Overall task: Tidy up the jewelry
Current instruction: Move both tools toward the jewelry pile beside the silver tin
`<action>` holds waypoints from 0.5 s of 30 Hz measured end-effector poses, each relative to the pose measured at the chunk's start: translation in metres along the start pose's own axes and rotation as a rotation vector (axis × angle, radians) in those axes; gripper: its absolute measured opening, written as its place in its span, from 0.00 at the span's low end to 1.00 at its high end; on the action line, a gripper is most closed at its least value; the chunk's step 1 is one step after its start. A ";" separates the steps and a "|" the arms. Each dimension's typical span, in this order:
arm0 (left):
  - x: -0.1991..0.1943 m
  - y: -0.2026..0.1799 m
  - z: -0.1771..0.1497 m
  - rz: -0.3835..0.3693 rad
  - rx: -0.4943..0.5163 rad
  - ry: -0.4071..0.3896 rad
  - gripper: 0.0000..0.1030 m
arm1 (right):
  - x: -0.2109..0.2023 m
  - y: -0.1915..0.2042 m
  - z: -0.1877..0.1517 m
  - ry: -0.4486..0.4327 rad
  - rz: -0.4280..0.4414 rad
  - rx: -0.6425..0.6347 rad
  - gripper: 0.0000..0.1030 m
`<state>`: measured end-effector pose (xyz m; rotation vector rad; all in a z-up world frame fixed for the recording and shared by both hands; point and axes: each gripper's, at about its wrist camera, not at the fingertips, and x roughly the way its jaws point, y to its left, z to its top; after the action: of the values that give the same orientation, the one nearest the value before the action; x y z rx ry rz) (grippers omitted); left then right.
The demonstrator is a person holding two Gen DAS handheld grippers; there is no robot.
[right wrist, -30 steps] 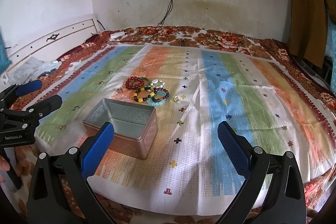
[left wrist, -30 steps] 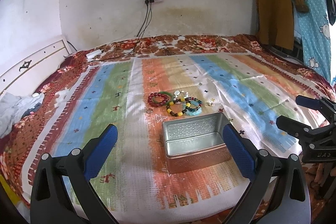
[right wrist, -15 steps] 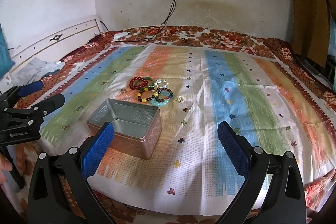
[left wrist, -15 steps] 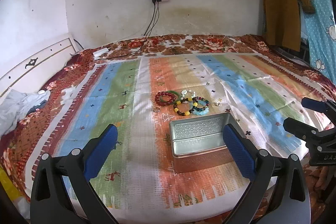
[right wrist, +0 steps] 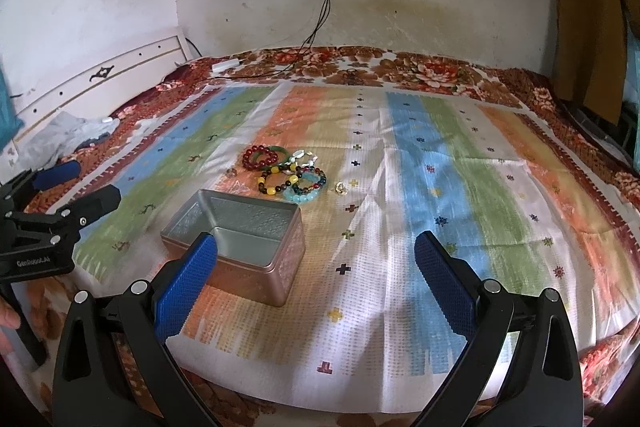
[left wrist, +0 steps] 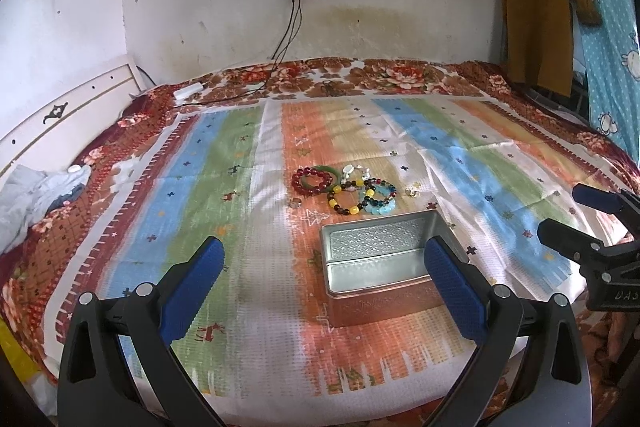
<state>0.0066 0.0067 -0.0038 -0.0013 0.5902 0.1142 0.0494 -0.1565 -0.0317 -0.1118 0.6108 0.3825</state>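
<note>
An open metal tin (left wrist: pixel 380 263) (right wrist: pixel 240 239) stands empty on the striped cloth near the bed's front edge. Just behind it lies a cluster of bead bracelets (left wrist: pixel 344 187) (right wrist: pixel 286 175): a red one with a green bangle (left wrist: pixel 312 179), a yellow-and-dark one (left wrist: pixel 342 201), a light blue one (left wrist: pixel 380 205). Small rings lie beside them (left wrist: pixel 412 191) (left wrist: pixel 295 203). My left gripper (left wrist: pixel 324 275) is open and empty, above the front edge, the tin between its fingers in view. My right gripper (right wrist: pixel 316 267) is open and empty, right of the tin.
The striped cloth (left wrist: pixel 200 187) covers a floral bedspread (left wrist: pixel 400 75). A white headboard (left wrist: pixel 60 115) and crumpled clothes (left wrist: pixel 36 195) are at the left. Cables and a charger (left wrist: pixel 188 91) lie at the back. Clothes hang (left wrist: pixel 536 7) at the right.
Both grippers have drawn back and up a little, so the tin and bracelets sit slightly farther away. Nothing on the bed has moved.
</note>
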 end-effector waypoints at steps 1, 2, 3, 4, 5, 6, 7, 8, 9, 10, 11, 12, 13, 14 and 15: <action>0.001 0.000 0.000 -0.002 0.001 -0.001 0.95 | 0.003 0.002 0.000 0.002 -0.002 0.001 0.98; 0.001 -0.001 0.001 -0.001 0.003 -0.003 0.95 | 0.004 0.001 0.001 0.003 -0.005 0.003 0.98; 0.003 -0.001 0.001 0.001 0.004 -0.001 0.95 | 0.005 0.001 0.001 0.005 -0.005 0.005 0.98; 0.005 -0.001 0.002 0.001 0.002 0.004 0.95 | 0.006 0.002 0.001 0.006 -0.004 0.006 0.98; 0.007 -0.002 0.003 0.000 -0.001 0.008 0.95 | 0.008 0.002 0.002 0.008 -0.003 0.009 0.98; 0.009 -0.001 0.004 -0.002 -0.004 0.011 0.95 | 0.009 0.002 0.003 0.009 -0.003 0.010 0.98; 0.011 -0.001 0.005 -0.004 -0.008 0.014 0.95 | 0.010 0.001 0.004 0.010 -0.002 0.011 0.98; 0.011 -0.001 0.006 -0.005 -0.009 0.014 0.95 | 0.011 0.001 0.005 0.011 -0.001 0.012 0.98; 0.013 -0.001 0.008 -0.004 -0.010 0.013 0.95 | 0.013 0.000 0.006 0.011 -0.001 0.013 0.98; 0.015 0.000 0.009 -0.002 -0.011 0.013 0.95 | 0.015 -0.001 0.008 0.012 -0.002 0.016 0.98; 0.017 0.001 0.012 -0.001 -0.011 0.014 0.95 | 0.017 -0.001 0.010 0.014 -0.003 0.018 0.98; 0.019 0.001 0.013 -0.001 -0.013 0.015 0.95 | 0.019 -0.002 0.011 0.017 -0.003 0.021 0.98; 0.022 0.002 0.016 -0.002 -0.015 0.019 0.95 | 0.022 -0.004 0.013 0.022 -0.003 0.025 0.98; 0.025 0.003 0.018 -0.004 -0.015 0.023 0.95 | 0.024 -0.005 0.015 0.026 -0.002 0.029 0.98; 0.028 0.004 0.020 -0.004 -0.013 0.027 0.95 | 0.026 -0.007 0.017 0.030 0.000 0.036 0.98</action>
<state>0.0400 0.0139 -0.0028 -0.0167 0.6166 0.1138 0.0803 -0.1509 -0.0330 -0.0837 0.6470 0.3700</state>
